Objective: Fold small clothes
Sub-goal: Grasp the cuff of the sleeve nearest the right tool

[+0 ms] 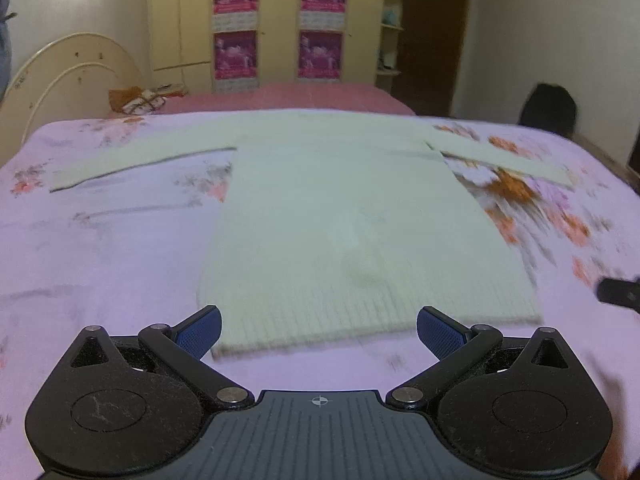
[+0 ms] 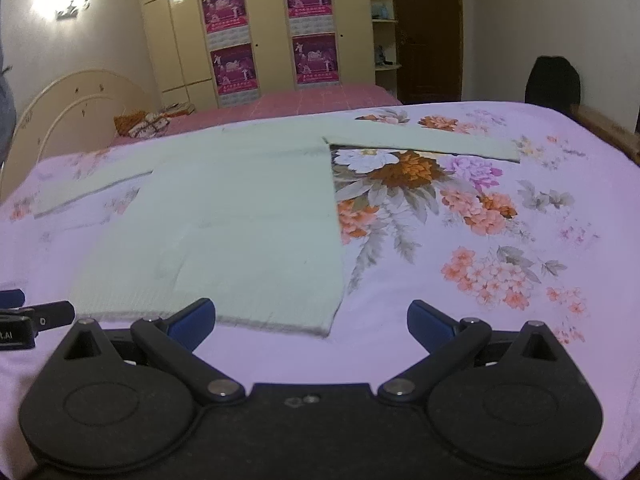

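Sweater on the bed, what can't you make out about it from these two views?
- Neckline: the far edge of the sweater is too foreshortened in both views.
- Knit texture: motion-blurred in the left wrist view.
- Near hem, left part: hidden behind the right claw finger in the right wrist view.

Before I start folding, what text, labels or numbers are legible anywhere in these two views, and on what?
".AI": white letters on the black body of the left tongs, cut off at the right wrist view's edge, so only the end of a word shows.
Pink posters on the wardrobe doors: a white band of print runs under each picture, too small and blurred to read.
Pale green sweater: no tag or print visible.
Floral bedsheet: pattern only, no words.
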Available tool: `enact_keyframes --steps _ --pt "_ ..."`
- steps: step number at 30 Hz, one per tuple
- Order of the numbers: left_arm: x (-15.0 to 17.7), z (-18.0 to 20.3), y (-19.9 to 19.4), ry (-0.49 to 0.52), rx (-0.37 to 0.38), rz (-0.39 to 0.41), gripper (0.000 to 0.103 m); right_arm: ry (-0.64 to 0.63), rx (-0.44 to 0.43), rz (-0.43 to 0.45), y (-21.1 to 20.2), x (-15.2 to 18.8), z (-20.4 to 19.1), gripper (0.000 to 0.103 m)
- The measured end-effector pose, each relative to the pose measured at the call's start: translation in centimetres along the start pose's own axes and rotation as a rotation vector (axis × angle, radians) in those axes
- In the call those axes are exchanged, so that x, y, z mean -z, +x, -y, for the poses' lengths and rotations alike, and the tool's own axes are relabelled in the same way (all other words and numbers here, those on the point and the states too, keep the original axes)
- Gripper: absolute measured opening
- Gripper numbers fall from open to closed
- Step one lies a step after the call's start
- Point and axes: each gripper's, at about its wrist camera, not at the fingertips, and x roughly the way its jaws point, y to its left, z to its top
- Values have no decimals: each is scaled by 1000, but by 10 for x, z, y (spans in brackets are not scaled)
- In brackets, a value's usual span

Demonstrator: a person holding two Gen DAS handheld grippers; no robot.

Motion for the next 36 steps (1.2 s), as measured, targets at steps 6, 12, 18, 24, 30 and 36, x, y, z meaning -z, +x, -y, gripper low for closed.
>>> enact_keyframes --steps 6,12,18,24,30,36 --pt "-39 -16 34 -13 -149 90 103 54 15 27 24 -31 35 100" --pt "-82 -33 79 -41 -187 123 103 44 75 87 58 -73 69 98" --pt "-120 -53 129 -58 -267 155 103 120 122 101 120 -122 124 55" --pt "-141 -74 192 -91 -298 52 103 384 152 135 193 -151 211 59" --pt "-143 -65 243 -78 -245 -2 103 779 167 156 248 -136 303 59" --pt "-146 -58 273 -70 -207 -31 103 810 156 198 269 -133 323 56"
